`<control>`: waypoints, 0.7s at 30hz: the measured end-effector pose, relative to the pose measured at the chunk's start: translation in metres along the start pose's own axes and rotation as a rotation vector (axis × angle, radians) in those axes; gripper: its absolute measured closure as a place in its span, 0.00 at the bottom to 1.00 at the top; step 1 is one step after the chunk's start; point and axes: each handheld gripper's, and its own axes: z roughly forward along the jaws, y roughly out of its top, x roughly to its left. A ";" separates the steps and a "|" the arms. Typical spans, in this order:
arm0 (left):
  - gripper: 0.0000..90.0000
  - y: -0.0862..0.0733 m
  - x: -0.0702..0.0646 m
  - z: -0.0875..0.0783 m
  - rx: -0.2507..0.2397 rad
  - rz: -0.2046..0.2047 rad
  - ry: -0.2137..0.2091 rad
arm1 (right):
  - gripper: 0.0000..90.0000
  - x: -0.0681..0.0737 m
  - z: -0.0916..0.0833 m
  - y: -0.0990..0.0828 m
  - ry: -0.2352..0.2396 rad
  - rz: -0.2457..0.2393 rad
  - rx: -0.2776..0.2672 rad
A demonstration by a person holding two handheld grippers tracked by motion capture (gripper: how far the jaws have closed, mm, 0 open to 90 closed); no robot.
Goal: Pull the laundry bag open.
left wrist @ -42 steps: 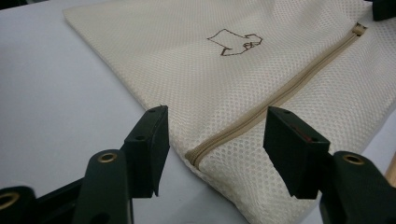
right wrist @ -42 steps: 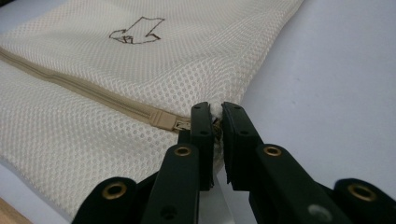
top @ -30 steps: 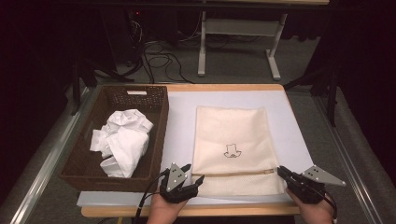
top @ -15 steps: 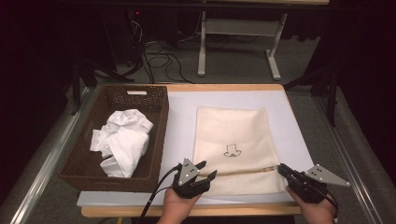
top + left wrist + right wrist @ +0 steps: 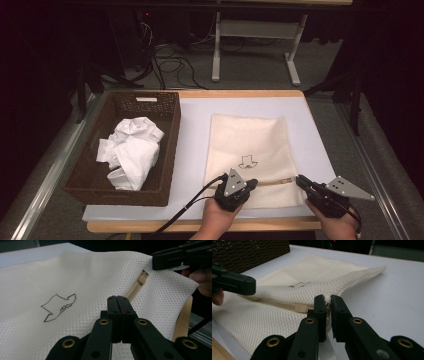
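A cream mesh bag (image 5: 247, 140) with a small dark emblem lies flat on the white table (image 5: 195, 130). Its zipper runs along the near side, and the slider (image 5: 142, 279) sits close to the right end. My left gripper (image 5: 252, 184) has just been closing and now stands shut, its tips (image 5: 117, 298) on the zipper line at mid-length. I cannot tell whether any mesh is pinched there. My right gripper (image 5: 300, 181) is shut on the bag's right end by the zipper, with mesh between its jaws (image 5: 327, 301).
A dark wicker basket (image 5: 170, 150) stands on the left of the table with crumpled white clothes (image 5: 132, 150) inside. The table's wooden front edge (image 5: 270, 225) lies just under both hands. Table legs and cables sit on the dark floor beyond.
My left gripper has slid right along the bag's near side, from its left corner to the middle of the zipper, and its jaws have shut. The right gripper has kept still.
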 end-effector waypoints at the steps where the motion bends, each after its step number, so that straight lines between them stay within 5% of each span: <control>1: 0.99 0.000 0.000 0.000 0.000 0.000 0.000 | 0.95 0.000 0.000 0.000 0.002 -0.002 -0.001; 13: 0.97 -0.009 -0.001 0.034 0.112 -0.008 0.000 | 0.95 0.003 0.000 0.003 0.018 -0.014 -0.011; 21: 0.83 0.001 -0.011 0.031 0.054 0.006 -0.026 | 0.95 0.003 -0.002 0.003 0.025 -0.022 -0.023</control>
